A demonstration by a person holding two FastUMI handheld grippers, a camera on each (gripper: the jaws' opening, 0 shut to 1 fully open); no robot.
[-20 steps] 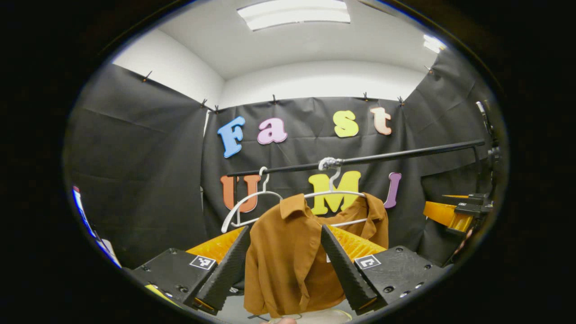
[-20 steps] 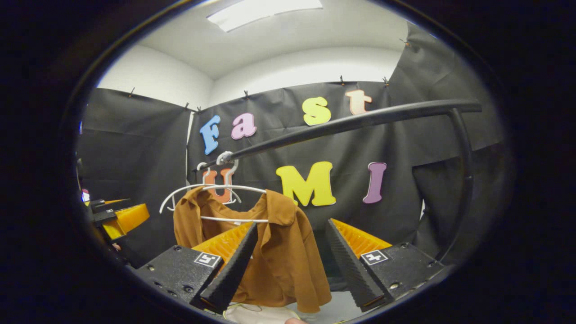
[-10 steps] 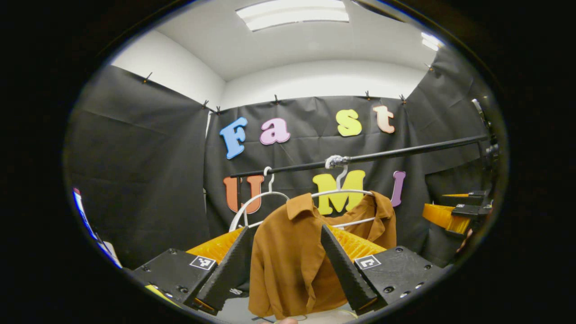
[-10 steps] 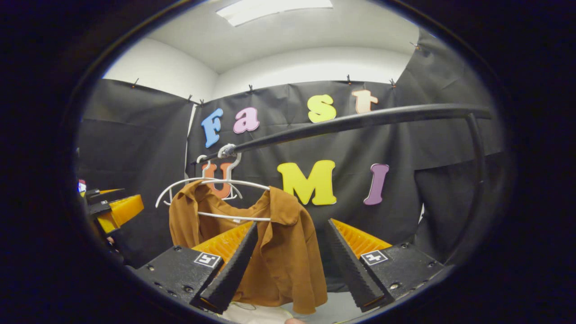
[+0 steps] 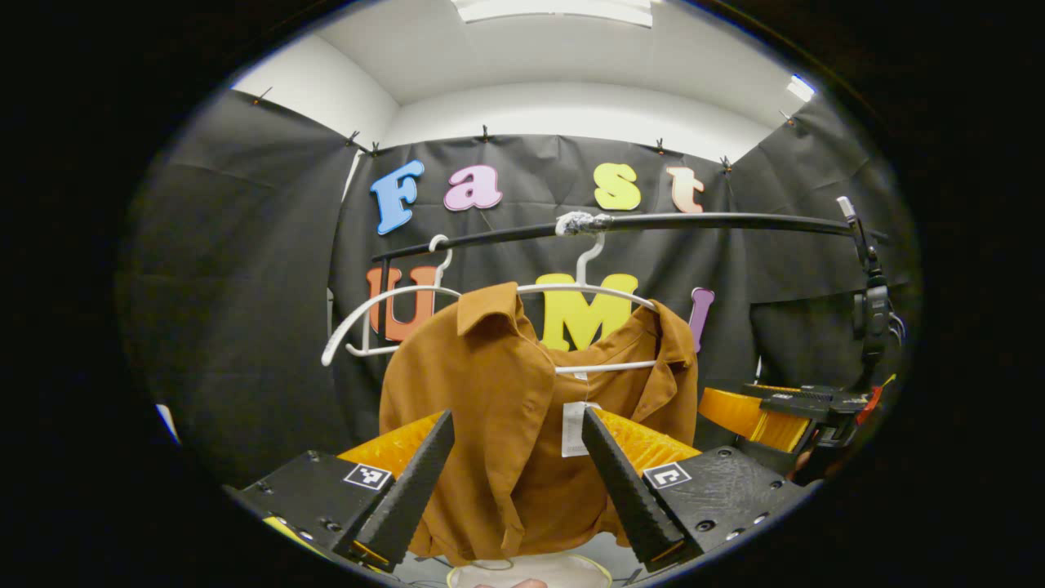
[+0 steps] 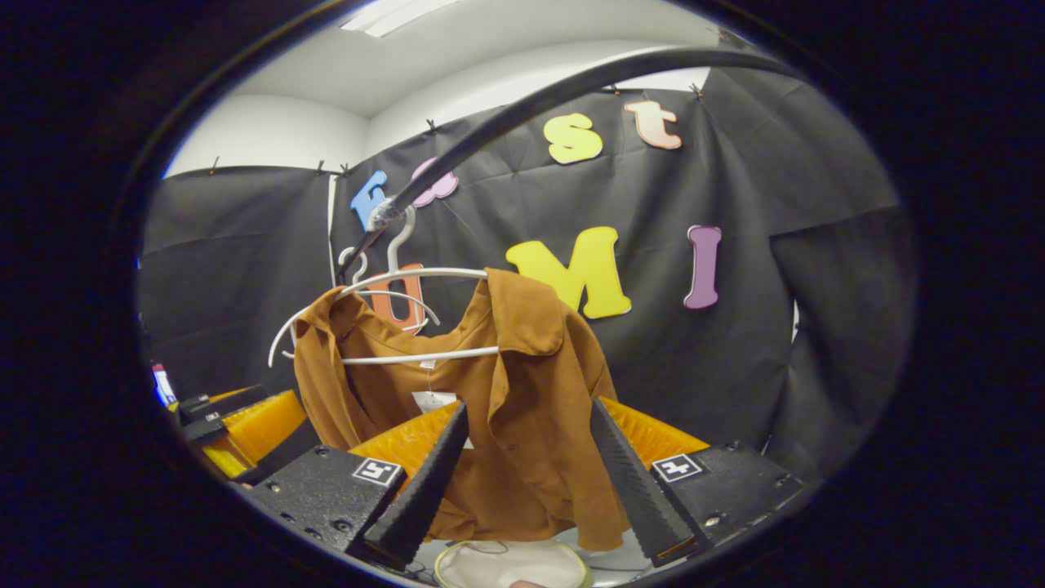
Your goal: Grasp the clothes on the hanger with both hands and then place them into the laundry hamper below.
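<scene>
A brown shirt (image 5: 506, 425) hangs on a white hanger (image 5: 571, 287) from a black rail (image 5: 718, 220). My left gripper (image 5: 514, 482) is open, and the shirt's left front panel hangs between and beyond its fingers. In the right gripper view the shirt (image 6: 531, 408) hangs on the white hanger (image 6: 408, 273), and my right gripper (image 6: 522, 478) is open with the right front panel between its fingers. The hamper's pale round rim (image 6: 510, 563) shows below the shirt, and the hamper rim (image 5: 531, 572) also shows in the left gripper view. The right gripper (image 5: 784, 408) appears at the right; the left gripper (image 6: 245, 420) appears at the left.
A second, bare white hanger (image 5: 367, 314) hangs on the rail to the left of the shirt. The rail (image 6: 522, 102) curves overhead in the right gripper view. A black stand with a clamp (image 5: 869, 302) rises at the right.
Both grippers have moved forward, closer to the shirt, which now looms larger between the fingers. The rail sits higher in both views. The hamper rim has come into view below.
</scene>
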